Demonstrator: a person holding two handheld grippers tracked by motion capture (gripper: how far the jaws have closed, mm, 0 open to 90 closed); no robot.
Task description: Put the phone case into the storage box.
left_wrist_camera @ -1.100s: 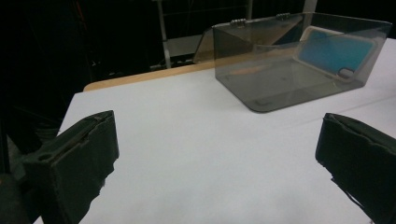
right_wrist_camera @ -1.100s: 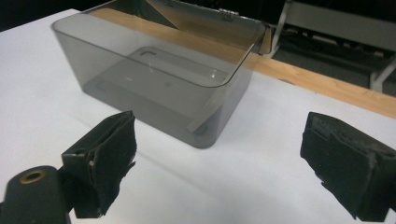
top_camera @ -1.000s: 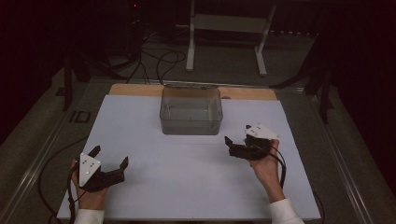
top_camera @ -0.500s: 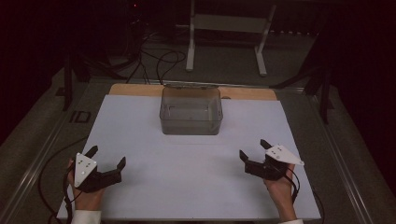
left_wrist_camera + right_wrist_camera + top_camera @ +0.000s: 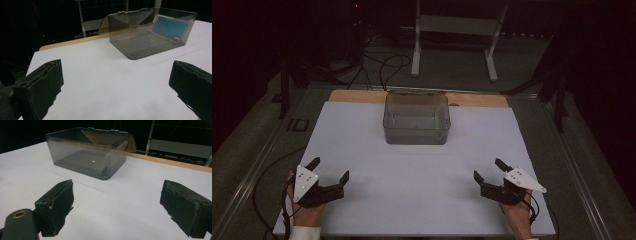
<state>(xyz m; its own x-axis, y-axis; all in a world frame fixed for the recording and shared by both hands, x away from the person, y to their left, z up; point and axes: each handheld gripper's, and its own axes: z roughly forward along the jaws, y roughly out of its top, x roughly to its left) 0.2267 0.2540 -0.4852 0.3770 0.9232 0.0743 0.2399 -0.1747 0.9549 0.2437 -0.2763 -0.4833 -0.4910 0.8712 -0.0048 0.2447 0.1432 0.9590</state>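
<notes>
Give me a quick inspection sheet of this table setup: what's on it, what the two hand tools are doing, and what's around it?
Surface: white table top, wooden strip along its far edge.
Job's things: smoky clear plastic box, lid hinged open at the back; contents unclear.
Clutter: nothing seen.
Grippers: left gripper and right gripper at the near corners, jaws wide apart, holding nothing.
Cables: one trails from each gripper; more on the floor behind.
Surroundings: dark room, white metal stand.

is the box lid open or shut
Open. The smoky clear box has its hinged lid tipped back behind the rear wall, so the top is uncovered; the left gripper view shows the same.
</notes>
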